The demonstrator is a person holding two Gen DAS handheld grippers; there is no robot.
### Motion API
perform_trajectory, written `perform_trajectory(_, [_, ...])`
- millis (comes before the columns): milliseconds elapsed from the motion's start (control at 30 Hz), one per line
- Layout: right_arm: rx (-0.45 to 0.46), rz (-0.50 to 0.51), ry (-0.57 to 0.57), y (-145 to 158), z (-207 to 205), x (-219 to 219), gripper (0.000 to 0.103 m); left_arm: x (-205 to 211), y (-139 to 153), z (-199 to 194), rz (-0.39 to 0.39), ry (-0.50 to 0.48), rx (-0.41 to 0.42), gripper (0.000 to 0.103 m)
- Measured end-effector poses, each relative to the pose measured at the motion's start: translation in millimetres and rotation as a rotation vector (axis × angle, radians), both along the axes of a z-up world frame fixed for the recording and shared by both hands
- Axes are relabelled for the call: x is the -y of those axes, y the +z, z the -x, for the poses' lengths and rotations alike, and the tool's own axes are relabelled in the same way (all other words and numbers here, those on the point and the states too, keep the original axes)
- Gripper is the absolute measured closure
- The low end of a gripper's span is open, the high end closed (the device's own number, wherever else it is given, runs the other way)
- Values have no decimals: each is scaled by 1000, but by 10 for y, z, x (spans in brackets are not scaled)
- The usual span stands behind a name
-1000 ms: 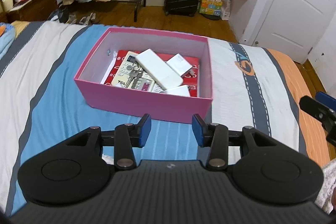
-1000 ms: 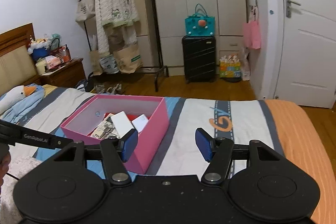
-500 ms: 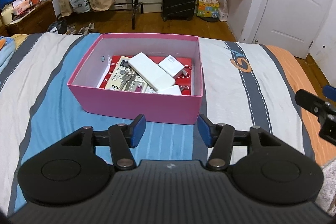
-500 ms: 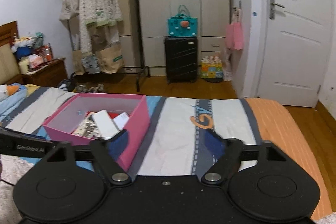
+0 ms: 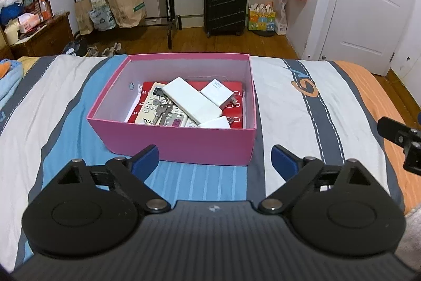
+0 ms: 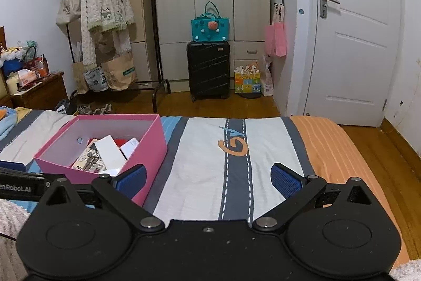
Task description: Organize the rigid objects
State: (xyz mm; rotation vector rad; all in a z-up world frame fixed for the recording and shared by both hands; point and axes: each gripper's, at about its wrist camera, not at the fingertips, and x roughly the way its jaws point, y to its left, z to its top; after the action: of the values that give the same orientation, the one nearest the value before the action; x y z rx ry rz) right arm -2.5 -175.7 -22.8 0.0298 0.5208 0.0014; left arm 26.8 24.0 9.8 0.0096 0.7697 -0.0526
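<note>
A pink box [image 5: 184, 141] sits on the striped bed. It holds a white remote [image 5: 150, 107], keys [image 5: 162, 112], a white power bank [image 5: 192, 99], a white charger [image 5: 218, 94], another white block [image 5: 214, 123] and a red flat item [image 5: 236, 107]. My left gripper [image 5: 214, 158] is open and empty, just in front of the box's near wall. My right gripper [image 6: 208, 178] is open and empty over the bedsheet, to the right of the box [image 6: 147, 149].
The bed's foot edge lies past the box, with wooden floor [image 5: 236, 44] beyond. A black suitcase [image 5: 225, 7], a clothes rack [image 6: 105, 17], a wardrobe and a white door [image 6: 355, 44] stand at the far wall. A wooden nightstand [image 5: 39, 38] is at left.
Both grippers have opened wider and drawn back and up from the box. Both views have tilted up and show more of the room.
</note>
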Motion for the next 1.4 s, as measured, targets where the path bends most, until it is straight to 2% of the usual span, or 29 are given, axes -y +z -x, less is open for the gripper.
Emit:
perform_trajectory(100, [0, -3, -11, -13, -3, 2, 1, -1, -11, -15, 8, -3, -6, 5])
perform_trajectory(400, [-1, -11, -23, -24, -7, 4, 1, -36, -41, 10, 10, -25, -32, 5])
perform_trajectory(800, [-13, 25, -46, -8, -29, -56, 1, -30, -107, -6, -63, 10, -45, 5])
perform_trajectory(1167, [3, 0, -44, -80, -2, -77, 1, -25, -197, 68, -93, 22, 30, 5])
perform_trajectory(1400, [42, -3, -57, -145, 72, -96, 1, -55, -291, 55, -71, 21, 24, 5])
